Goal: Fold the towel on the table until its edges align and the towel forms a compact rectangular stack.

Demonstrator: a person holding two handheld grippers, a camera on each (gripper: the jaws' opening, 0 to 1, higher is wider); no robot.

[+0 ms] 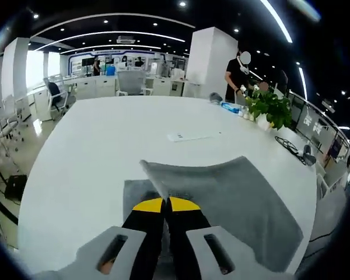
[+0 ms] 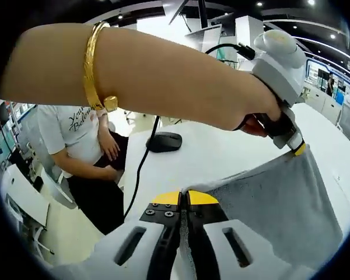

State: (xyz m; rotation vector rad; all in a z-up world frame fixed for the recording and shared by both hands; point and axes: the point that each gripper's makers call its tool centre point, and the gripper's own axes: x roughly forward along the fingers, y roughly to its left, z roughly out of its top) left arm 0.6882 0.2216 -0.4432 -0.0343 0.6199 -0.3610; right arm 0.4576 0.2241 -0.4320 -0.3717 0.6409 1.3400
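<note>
Left gripper view looked across a broad white table (image 1: 93,151) in a large open office with strip lights on a dark ceiling, white pillars, desks and chairs further back. One gray towel (image 1: 233,198) lay on the near part of the table, one corner lifted and pinched between the closed jaws of the left gripper (image 1: 166,204). Beyond it sat one sheet of paper (image 1: 186,136), one potted plant (image 1: 270,108) near the far right edge, and a pair of glasses (image 1: 291,144). A person in dark clothes (image 1: 236,76) stood by a pillar. In the right gripper view, the right gripper (image 2: 184,198) was clamped shut on another towel edge, while the left gripper, held by a bare arm wearing one gold bracelet (image 2: 93,64), gripped the far corner. One black mouse (image 2: 164,141) rested on the table, beside a seated person in a white shirt (image 2: 76,134).
</note>
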